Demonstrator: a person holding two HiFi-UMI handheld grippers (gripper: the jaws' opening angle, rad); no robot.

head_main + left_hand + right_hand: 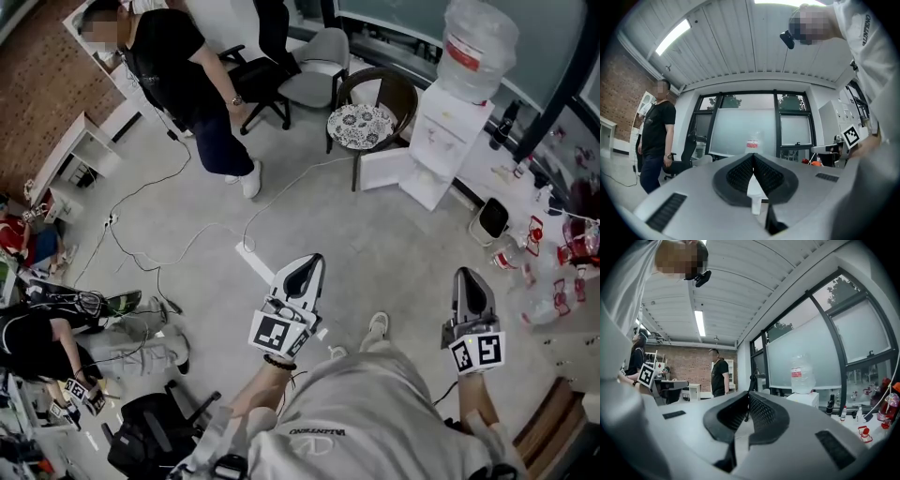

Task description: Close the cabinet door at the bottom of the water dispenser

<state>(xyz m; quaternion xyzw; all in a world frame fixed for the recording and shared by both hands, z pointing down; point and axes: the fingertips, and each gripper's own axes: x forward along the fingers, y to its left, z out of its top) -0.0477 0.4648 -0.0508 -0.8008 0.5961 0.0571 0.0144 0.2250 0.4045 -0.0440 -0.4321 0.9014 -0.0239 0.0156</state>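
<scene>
Not at the work yet: water dispenser (448, 127) far off at the upper right of the head view, white, big bottle (478, 42) on top, backed against the window wall. Cabinet door (384, 171) at its foot standing open, swung out to the left, its free edge just beside a round patterned stool (361, 125).

Held low and roughly level in front of the body: left gripper (307, 267) with jaws pressed together on nothing, right gripper (469, 281) likewise closed and empty. Confirmed in both gripper views, with pads meeting at the tips and only the distant dispenser showing beyond them.

Step in hand, by the look of it: closing the distance across the floor. Worth stepping over or round the white cable (281, 202) lying between here and the dispenser rather than dragging a foot through it. Best to arrive on the door's open side and get low, since the door sits down at floor level.

Probably no need to open the jaws at all — a shut pair makes a firm blunt pusher. Better to set it against the door near the free edge, far from the hinge, and follow the swing round until flush. Gentle, steady pressure advisable: tall top-heavy dispenser, stool close by.
</scene>
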